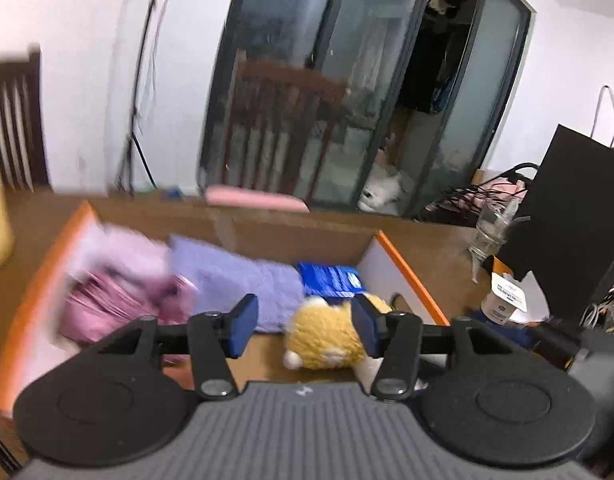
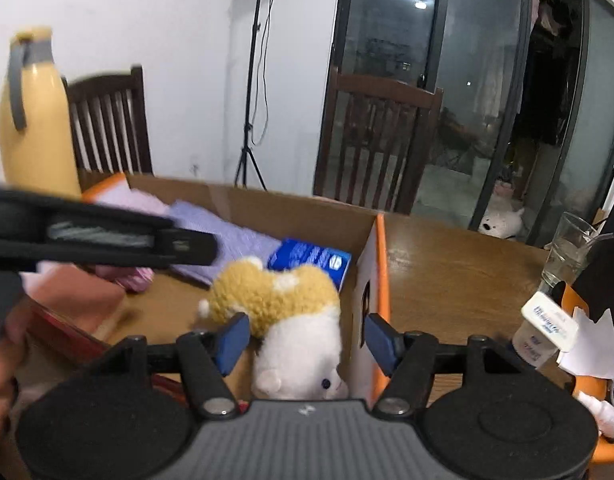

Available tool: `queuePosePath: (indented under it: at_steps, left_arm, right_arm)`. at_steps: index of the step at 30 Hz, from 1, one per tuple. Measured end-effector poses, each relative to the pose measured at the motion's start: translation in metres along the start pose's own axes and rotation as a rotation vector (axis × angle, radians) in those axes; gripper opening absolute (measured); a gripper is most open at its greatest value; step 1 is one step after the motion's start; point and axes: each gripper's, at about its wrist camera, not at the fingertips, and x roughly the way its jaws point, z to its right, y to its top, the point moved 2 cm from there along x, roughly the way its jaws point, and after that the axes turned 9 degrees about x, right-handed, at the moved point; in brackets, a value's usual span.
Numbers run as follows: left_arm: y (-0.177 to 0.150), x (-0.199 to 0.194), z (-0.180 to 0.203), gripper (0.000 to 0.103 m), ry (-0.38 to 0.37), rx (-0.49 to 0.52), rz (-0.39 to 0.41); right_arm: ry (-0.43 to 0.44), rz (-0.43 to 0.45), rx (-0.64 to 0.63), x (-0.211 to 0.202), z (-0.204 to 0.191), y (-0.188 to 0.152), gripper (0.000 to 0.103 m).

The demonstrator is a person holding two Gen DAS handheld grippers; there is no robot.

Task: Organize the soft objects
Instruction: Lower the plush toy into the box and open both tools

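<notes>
Wooden tabletop (image 2: 447, 264) carries my cardboard box (image 2: 291, 206), where, left to right, pink cloth (image 1: 119, 296), purple towel (image 1: 235, 276) and plush toy (image 2: 283, 304) lie, while my left gripper (image 1: 303, 328) and right gripper (image 2: 303, 338) hover part-open, gripping nothing.

Plush toy (image 2: 291, 312), tan fleece back, white face and belly, lies on its side on the floor of the open cardboard box (image 2: 267, 204), against the orange-edged right wall. Behind it: folded lilac towel (image 1: 243, 276), crumpled pink cloth (image 1: 119, 300), blue packet (image 2: 311, 260).
</notes>
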Motion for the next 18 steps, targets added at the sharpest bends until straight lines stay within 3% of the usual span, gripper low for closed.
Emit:
queuePosePath:
  at_steps: [2, 6, 9, 18]
  left_arm:
    - [0.01, -0.032, 0.0, 0.06, 0.042, 0.042, 0.033]
    - [0.016, -0.103, -0.006, 0.069, 0.098, 0.073, 0.101]
    - [0.012, -0.149, -0.004, 0.076, 0.143, 0.101, 0.15]
    - [-0.045, -0.255, 0.021, 0.087, 0.237, 0.164, 0.289]
  right_arm:
    - [0.0, 0.031, 0.01, -0.021, 0.004, 0.011, 0.074]
    - [0.02, 0.086, 0.027, -0.075, 0.013, 0.027, 0.077]
    - [0.034, 0.148, 0.046, -0.119, 0.021, 0.03, 0.086]
    - [0.115, 0.267, 0.069, -0.21, 0.027, -0.016, 0.087]
